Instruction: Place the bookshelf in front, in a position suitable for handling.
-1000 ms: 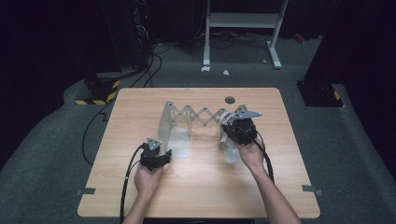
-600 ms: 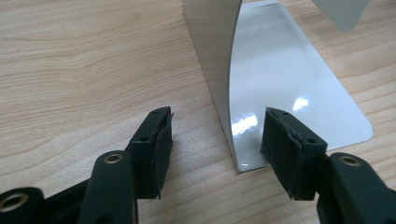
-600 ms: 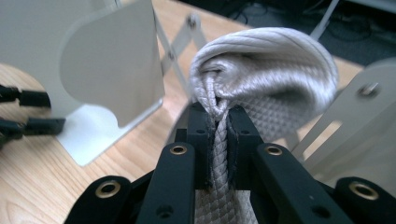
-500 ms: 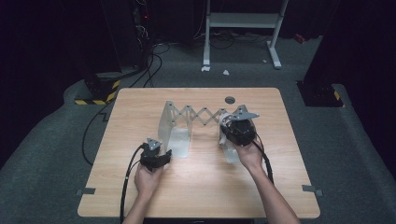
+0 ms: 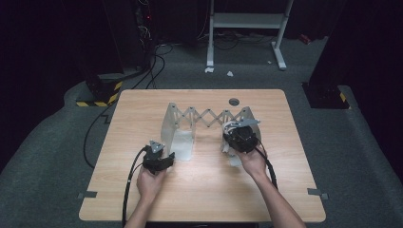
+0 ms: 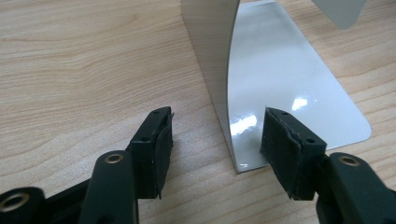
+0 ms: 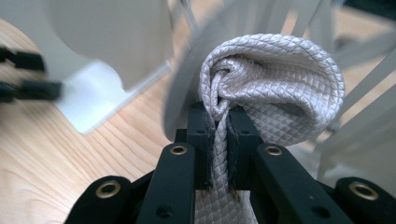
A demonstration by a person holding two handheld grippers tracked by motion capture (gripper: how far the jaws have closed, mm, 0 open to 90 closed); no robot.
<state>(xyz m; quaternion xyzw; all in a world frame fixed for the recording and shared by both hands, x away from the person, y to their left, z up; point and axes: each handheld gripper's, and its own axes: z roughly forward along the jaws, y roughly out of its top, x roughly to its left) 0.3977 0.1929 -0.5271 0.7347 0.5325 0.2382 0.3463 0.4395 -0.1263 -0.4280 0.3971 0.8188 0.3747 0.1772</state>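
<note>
a: high view first. where does everything sit against the white rack (image 5: 209, 116)?

b: the rack stands across the far middle of the wooden table (image 5: 142, 107), a scissor lattice joining two upright end plates. the left gripper (image 5: 164, 160) is at the near side of the rack's left end plate, down by its flat foot. the right gripper (image 5: 237, 137) is at the rack's right end, close against that end plate.

a: what is the left one doing?

b: left gripper view: its jaws stand apart, released. the corner of the rack's glossy foot (image 6: 299, 93) lies between the pads (image 6: 161, 144). the right-hand pad is just beside the foot's edge, and i cannot tell whether it touches. the other pad rests apart from it, over bare wood.

a: and the right?

b: right gripper view: it is clenched on a white quilted cloth (image 7: 275, 79). a twisted tail of the cloth runs down between the two pads, and the rest bunches into a rounded wad just above the jaw tips. that wad sits right in front of the rack's slats, which are blurred behind it. whether the cloth touches the slats i cannot tell.

a: anything else near the rack?

b: a small dark round hole (image 5: 233, 101) in the table, just beyond the rack's right end.
</note>
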